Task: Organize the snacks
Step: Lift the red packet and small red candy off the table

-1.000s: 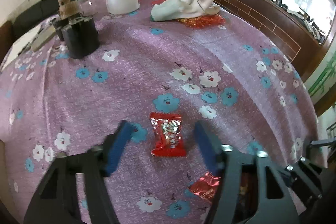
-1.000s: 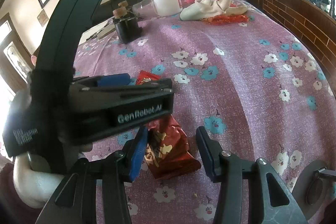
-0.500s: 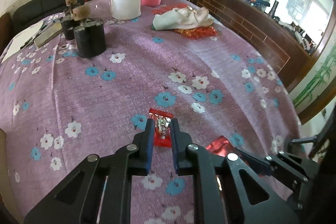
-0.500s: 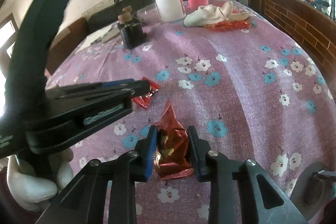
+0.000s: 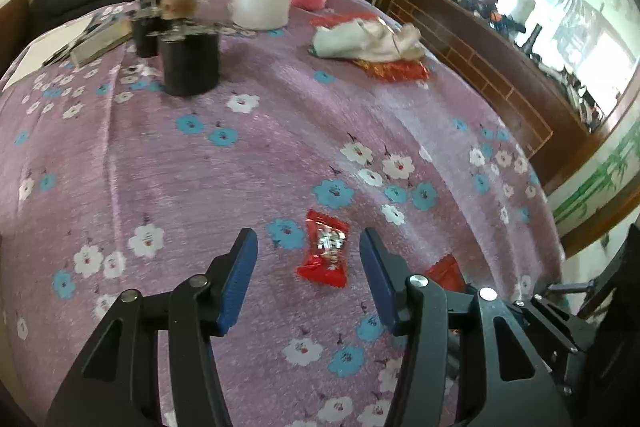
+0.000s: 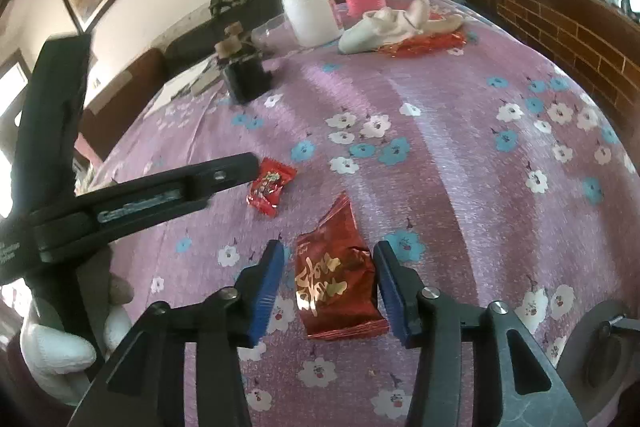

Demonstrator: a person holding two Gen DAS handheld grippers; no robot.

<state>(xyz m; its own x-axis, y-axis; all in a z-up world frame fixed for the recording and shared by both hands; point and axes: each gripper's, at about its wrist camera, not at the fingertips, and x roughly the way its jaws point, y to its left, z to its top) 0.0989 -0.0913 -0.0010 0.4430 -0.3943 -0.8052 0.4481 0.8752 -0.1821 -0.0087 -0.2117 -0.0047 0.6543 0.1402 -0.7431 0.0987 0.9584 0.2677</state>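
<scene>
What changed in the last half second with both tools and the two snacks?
Both tools opened. The left tool let go of the small red candy, and the right tool released the dark red snack packet. Each snack now lies on the purple floral tablecloth between open fingers. The white jar and black container stayed put.

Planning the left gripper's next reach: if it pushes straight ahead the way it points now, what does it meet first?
Most likely the small red candy wrapper, lying flat on the purple flowered tablecloth between the open left gripper fingers, slightly right of centre. Depth is uncertain, so the gripper might pass above it.
</scene>
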